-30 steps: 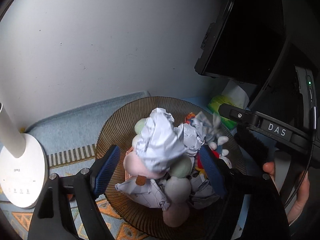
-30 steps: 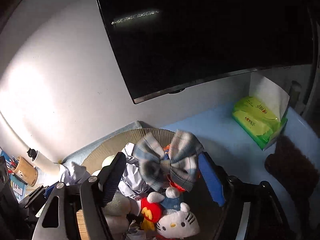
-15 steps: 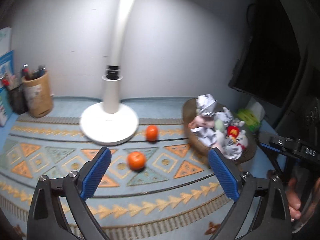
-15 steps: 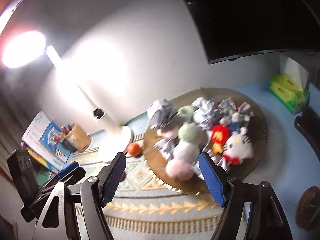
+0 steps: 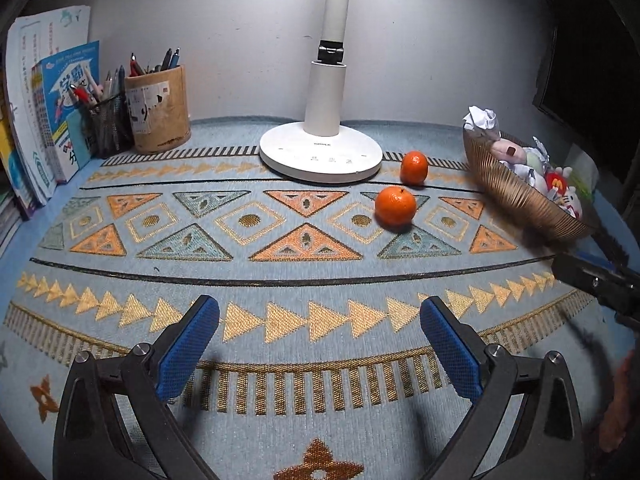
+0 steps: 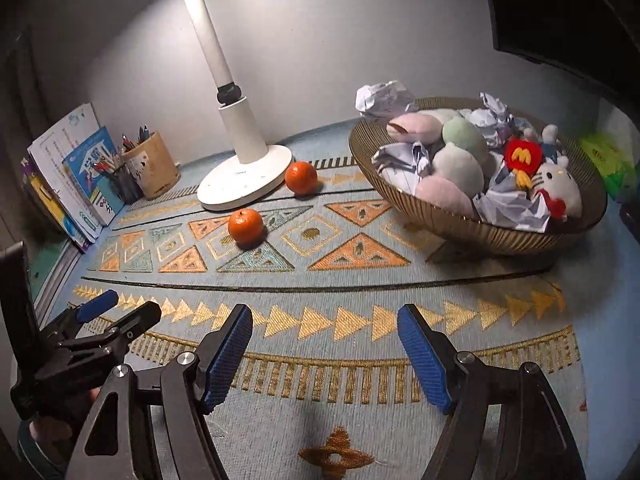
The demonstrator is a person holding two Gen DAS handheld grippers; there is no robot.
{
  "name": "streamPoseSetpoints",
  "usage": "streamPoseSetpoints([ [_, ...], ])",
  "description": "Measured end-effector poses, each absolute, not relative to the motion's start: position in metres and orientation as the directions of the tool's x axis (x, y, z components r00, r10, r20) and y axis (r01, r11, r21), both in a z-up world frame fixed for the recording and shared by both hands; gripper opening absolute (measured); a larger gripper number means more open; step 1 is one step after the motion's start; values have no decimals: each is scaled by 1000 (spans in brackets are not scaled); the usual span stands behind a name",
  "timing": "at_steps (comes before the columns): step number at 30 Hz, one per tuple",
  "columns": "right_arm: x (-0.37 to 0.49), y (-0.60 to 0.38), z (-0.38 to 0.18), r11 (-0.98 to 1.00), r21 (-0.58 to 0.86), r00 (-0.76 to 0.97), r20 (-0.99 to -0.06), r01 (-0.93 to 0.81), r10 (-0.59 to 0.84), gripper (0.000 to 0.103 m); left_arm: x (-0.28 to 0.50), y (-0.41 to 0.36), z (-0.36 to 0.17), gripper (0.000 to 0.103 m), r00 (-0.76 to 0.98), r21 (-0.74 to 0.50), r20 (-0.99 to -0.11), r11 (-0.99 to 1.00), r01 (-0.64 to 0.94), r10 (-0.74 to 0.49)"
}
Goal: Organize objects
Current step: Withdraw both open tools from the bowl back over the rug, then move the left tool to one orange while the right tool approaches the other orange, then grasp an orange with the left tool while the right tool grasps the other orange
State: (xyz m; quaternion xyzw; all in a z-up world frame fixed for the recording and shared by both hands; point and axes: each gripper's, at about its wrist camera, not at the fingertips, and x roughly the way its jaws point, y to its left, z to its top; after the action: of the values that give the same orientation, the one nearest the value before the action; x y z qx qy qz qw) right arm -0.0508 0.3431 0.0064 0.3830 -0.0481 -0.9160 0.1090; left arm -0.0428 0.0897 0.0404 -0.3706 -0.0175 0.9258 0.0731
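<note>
both grippers hovering empty over the patterned mat (image 5: pixel 280 360): left gripper (image 5: pixel 319 320) jaws just been opening, now wide; right gripper (image 6: pixel 325 330) spread. bowl (image 6: pixel 460 224) sitting heaped with toys and paper. two oranges (image 5: pixel 395 205) lying loose beside the lamp base (image 5: pixel 320 152), seemingly awaiting sorting.

Two oranges (image 5: pixel 395 205) (image 5: pixel 414 167), one bowl (image 6: pixel 460 227), one lamp (image 5: pixel 320 158).
</note>
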Motion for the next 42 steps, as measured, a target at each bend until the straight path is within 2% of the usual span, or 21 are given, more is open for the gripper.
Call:
streamPoseSetpoints([
  [3, -62, 338, 5, -964, 199, -663, -700, 177, -266, 74, -43, 96, 39, 101, -707, -60, -694, -989, -132, 137],
  [9, -84, 328, -38, -952, 283, -571, -766, 116, -297, 73, -45, 95, 37, 101, -692, -64, -708, -988, -139, 143],
  [13, -100, 326, -18, -940, 321, -594, -735, 120, -327, 70, -55, 95, 39, 100, -665, -107, -721, -980, -170, 194],
  [17, -150, 316, 3, -917, 386, -588, -721, 99, -367, 68, -92, 106, 45, 89, -610, -165, -739, -955, -248, 286],
  [19, -175, 308, -1, -913, 401, -594, -717, 77, -365, 58, -110, 116, 44, 88, -613, -134, -736, -949, -285, 288],
  [22, -204, 297, -14, -921, 388, -606, -727, 28, -324, 52, -134, 128, 35, 74, -575, -118, -756, -929, -351, 313],
  [25, -224, 290, -21, -942, 337, -624, -733, 12, -270, 52, -152, 134, 29, 74, -541, -158, -760, -910, -383, 360],
  [30, -246, 291, -30, -935, 355, -605, -743, 6, -286, 48, -166, 144, 25, 71, -504, -209, -759, -887, -411, 412],
  [31, -248, 291, -33, -934, 358, -599, -746, 8, -291, 43, -167, 146, 24, 61, -495, -211, -764, -885, -415, 414],
  [33, -247, 291, -36, -941, 338, -609, -743, 14, -277, 37, -168, 148, 22, 53, -504, -197, -765, -891, -408, 400],
  [34, -247, 291, -36, -944, 329, -611, -744, 19, -272, 35, -167, 147, 22, 46, -507, -199, -762, -891, -408, 402],
  [35, -246, 291, -36, -943, 333, -612, -741, 24, -277, 35, -166, 147, 22, 33, -500, -214, -757, -883, -417, 420],
  [42, -228, 295, -30, -929, 366, -606, -727, 58, -324, 34, -146, 142, 26, 34, -543, -196, -743, -903, -383, 391],
])
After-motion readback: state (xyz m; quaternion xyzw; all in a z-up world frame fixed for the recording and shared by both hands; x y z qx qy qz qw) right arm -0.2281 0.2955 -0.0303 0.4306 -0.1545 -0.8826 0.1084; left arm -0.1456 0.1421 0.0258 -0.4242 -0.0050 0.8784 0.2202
